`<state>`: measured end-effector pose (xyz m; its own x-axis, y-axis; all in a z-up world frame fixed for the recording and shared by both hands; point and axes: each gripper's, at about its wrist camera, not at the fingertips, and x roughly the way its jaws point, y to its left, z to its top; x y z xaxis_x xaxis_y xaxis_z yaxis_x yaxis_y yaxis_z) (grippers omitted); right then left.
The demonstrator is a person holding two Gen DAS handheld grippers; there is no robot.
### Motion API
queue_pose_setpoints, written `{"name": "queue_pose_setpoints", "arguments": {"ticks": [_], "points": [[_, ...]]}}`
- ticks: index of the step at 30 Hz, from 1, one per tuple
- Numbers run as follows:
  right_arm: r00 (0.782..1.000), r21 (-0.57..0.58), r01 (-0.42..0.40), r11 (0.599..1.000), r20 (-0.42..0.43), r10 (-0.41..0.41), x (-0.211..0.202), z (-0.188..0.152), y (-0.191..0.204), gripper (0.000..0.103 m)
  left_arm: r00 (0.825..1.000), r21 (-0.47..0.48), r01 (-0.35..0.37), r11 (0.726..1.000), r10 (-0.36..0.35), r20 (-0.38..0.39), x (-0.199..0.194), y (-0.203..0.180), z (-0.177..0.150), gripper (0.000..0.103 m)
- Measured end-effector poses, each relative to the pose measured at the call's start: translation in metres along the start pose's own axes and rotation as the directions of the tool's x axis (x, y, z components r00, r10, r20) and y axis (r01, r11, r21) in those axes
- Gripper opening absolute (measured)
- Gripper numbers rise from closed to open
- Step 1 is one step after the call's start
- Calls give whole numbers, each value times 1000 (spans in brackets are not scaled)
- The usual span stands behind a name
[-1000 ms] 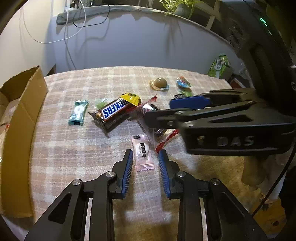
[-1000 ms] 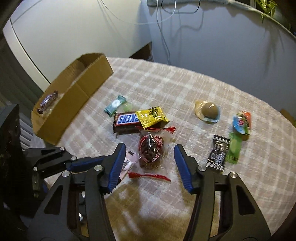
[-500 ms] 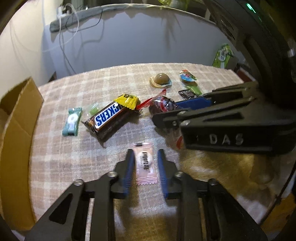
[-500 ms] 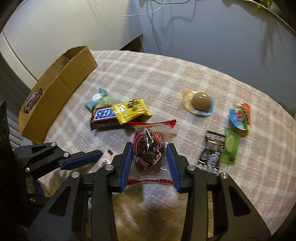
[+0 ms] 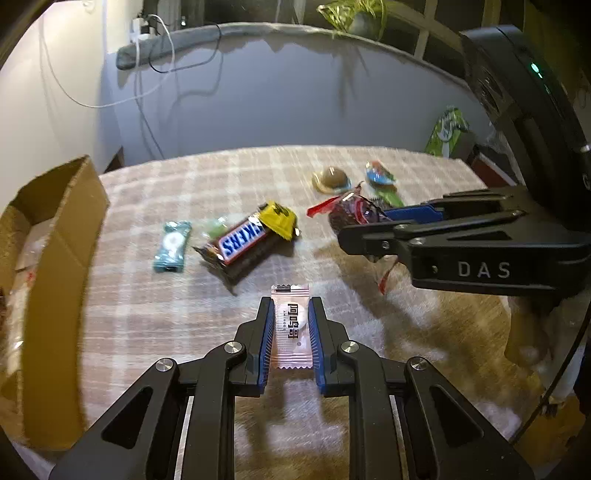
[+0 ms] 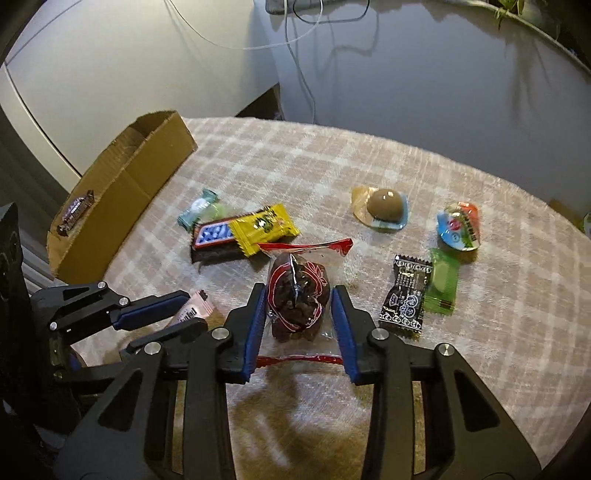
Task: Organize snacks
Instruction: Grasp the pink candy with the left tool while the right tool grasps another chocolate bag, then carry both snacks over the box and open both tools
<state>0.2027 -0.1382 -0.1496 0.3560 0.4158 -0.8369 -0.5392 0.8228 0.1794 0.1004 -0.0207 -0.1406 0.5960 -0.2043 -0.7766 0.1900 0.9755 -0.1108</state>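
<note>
Both jaws have just closed: left hand-held gripper point(image 5: 290, 325) pinches pink sachet point(image 5: 291, 326), right hand-held gripper point(image 6: 298, 306) clamps red-trimmed packet point(image 6: 297, 299).

Both black plastic two-finger grippers, left point(image 5: 291, 325) and right point(image 6: 298, 314), had ribbed blue pads, silver screws, triangular cutouts; the right's side read "DAS".

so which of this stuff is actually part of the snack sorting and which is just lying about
Part of the job:
- pink candy packet, in the left claw
- red-trimmed bag of dark snacks, in the right claw
- Snickers bar
- yellow packet
- cardboard box

Just lying about:
- white cable
- plant
</note>
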Motion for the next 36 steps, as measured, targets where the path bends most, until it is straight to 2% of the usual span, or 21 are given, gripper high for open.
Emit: {"name": "queue_pose_setpoints", "arguments": {"ticks": [8,19,30,36], "points": [[997,-45,-15,999,70,18,-26,20,32,37,996,-24,-27,999,29,84,-41,25,8,17],[989,-111,-58,992,127,72,-34,50,89,37,978,-100,-97,990,114,178,-87,77,14,17],[986,-169,-82,982,128,104,-16,74,137,37,961,-160,-146,976,178,213,-104,117,13,17],[984,-192,-105,976,120,129,-2,88,160,37,956,-184,-174,967,211,203,-104,142,14,17]]}}
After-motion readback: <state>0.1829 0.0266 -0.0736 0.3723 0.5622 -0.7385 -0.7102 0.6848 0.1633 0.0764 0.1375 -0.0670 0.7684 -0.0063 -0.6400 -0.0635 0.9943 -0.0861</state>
